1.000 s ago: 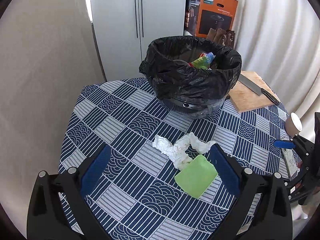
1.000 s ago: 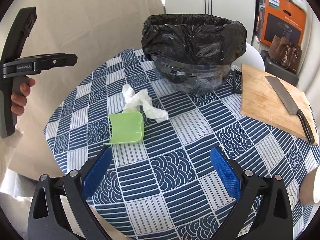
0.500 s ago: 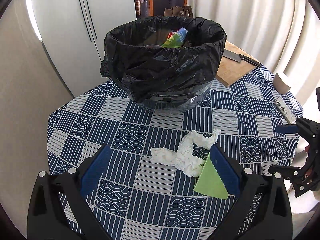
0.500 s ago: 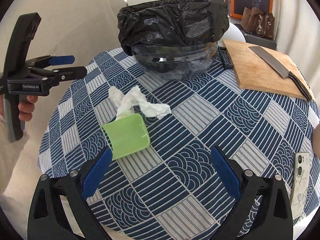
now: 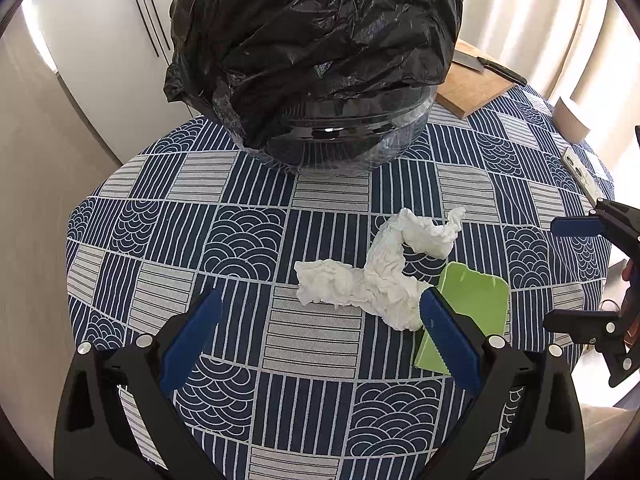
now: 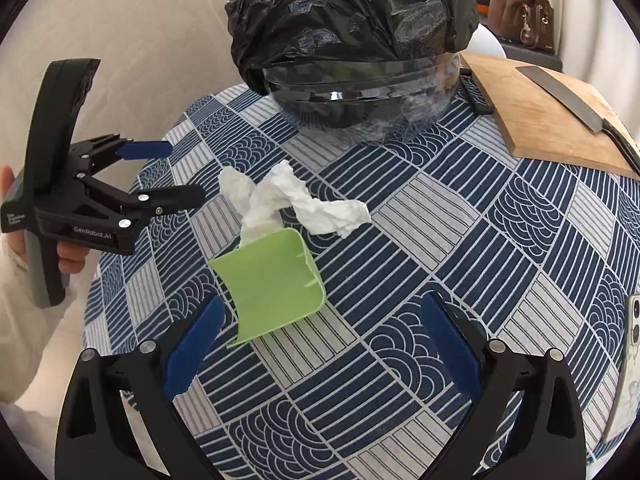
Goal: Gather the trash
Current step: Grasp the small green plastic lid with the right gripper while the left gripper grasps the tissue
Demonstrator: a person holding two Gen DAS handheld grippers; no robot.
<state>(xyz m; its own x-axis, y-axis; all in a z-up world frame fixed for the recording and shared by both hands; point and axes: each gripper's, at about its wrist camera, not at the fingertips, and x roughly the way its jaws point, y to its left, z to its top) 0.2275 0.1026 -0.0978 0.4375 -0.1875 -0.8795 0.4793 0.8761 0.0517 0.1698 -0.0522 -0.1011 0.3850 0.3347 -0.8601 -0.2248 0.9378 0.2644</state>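
— Lying on the patterned tablecloth (image 5: 248, 248), near the black-bagged bin (image 5: 316, 60), a crumpled white tissue (image 5: 372, 276) is seen, touching a green plastic piece (image 6: 272, 280).

— And the jaws?

— Both the left gripper (image 5: 320, 344) and the right gripper (image 6: 316, 348) are held wide apart; nothing is gripped.

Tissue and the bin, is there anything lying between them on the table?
No. In the left wrist view only bare tablecloth lies between the tissue and the bin.
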